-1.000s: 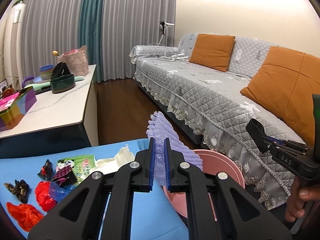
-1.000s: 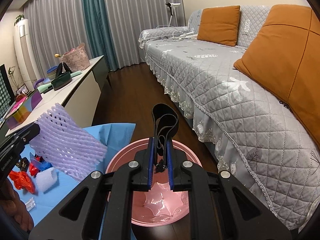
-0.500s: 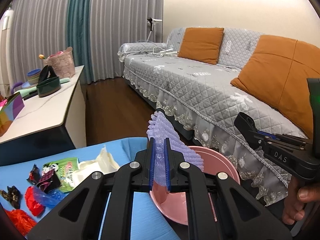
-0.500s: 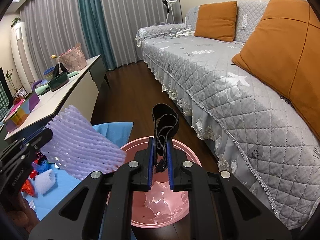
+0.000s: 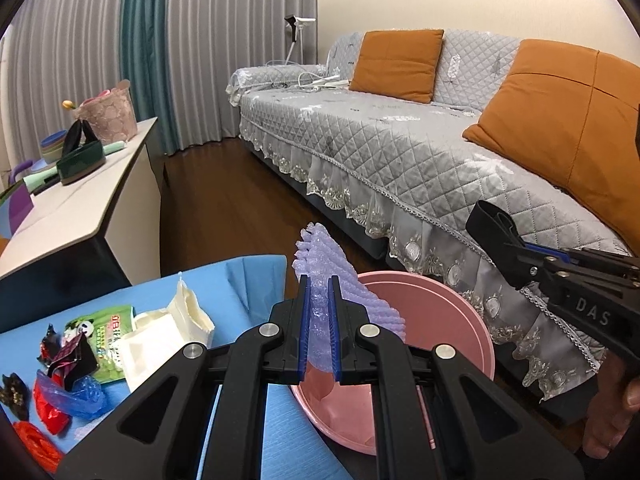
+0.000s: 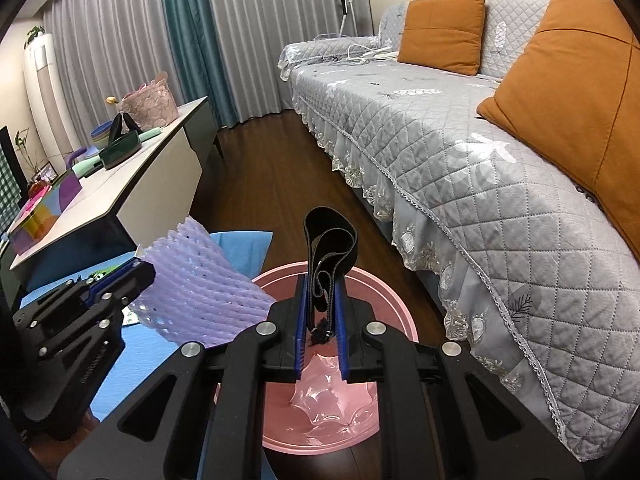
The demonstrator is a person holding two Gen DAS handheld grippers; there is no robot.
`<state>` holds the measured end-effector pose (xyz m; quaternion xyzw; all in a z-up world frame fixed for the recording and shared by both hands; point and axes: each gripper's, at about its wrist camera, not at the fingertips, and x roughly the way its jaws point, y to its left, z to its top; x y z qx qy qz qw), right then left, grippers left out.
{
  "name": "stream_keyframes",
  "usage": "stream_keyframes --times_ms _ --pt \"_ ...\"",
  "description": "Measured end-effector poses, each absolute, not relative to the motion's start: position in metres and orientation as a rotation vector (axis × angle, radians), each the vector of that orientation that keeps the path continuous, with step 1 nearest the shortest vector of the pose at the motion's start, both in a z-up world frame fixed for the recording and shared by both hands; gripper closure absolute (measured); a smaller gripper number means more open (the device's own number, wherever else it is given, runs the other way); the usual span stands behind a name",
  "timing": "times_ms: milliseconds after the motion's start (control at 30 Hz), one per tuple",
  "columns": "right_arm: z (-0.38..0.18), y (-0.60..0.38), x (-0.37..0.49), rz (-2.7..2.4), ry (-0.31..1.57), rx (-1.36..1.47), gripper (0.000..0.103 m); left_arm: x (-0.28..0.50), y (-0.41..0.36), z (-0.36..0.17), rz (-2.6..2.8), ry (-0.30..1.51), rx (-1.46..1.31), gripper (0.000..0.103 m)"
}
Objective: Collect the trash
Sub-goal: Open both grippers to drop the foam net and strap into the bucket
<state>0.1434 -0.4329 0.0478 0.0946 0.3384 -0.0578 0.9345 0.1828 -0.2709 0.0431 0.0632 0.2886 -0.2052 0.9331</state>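
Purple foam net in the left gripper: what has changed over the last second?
The left gripper has carried the purple foam net toward the pink basin; its edge now overlaps the rim. Nothing was grabbed or released. The right gripper still grips the black strap above the basin, unmoved. Wrappers stay on the blue cloth.

both wrist views look forward and down, close over the pink basin (image 5: pixel 472 320), sharing basin (image 6: pixel 368 280) and sofa (image 5: pixel 400 148).
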Motion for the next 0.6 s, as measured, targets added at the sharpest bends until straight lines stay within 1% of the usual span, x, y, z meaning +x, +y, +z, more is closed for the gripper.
stream_keyframes --times_ms 167,200,267,300,333,367,400,433,600 --pt "0.045 -0.433 0.145 -0.117 0.701 0.195 0.089 0.188 -0.272 0.037 -0.420 0.611 0.122 0.094" --pt "0.045 -0.433 0.145 -0.117 0.702 0.196 0.086 0.188 -0.272 0.036 -0.419 0.612 0.122 0.094" --pt "0.044 -0.433 0.146 -0.119 0.708 0.194 0.085 0.190 -0.272 0.035 -0.419 0.621 0.118 0.093" --pt "0.043 -0.433 0.147 -0.120 0.714 0.194 0.077 0.192 -0.273 0.035 -0.419 0.625 0.117 0.092" --pt "0.041 -0.433 0.147 -0.127 0.720 0.195 0.066 0.193 -0.272 0.034 -0.415 0.629 0.112 0.086" --pt "0.041 -0.434 0.148 -0.133 0.721 0.196 0.061 0.194 -0.270 0.034 -0.412 0.635 0.105 0.074" --pt "0.040 -0.435 0.148 -0.140 0.720 0.198 0.057 0.194 -0.269 0.034 -0.411 0.637 0.099 0.068" --pt "0.040 -0.436 0.148 -0.143 0.720 0.201 0.056 0.193 -0.266 0.035 -0.406 0.637 0.089 0.065" --pt "0.041 -0.436 0.147 -0.148 0.719 0.214 0.055 0.190 -0.252 0.038 -0.387 0.642 0.071 0.065"
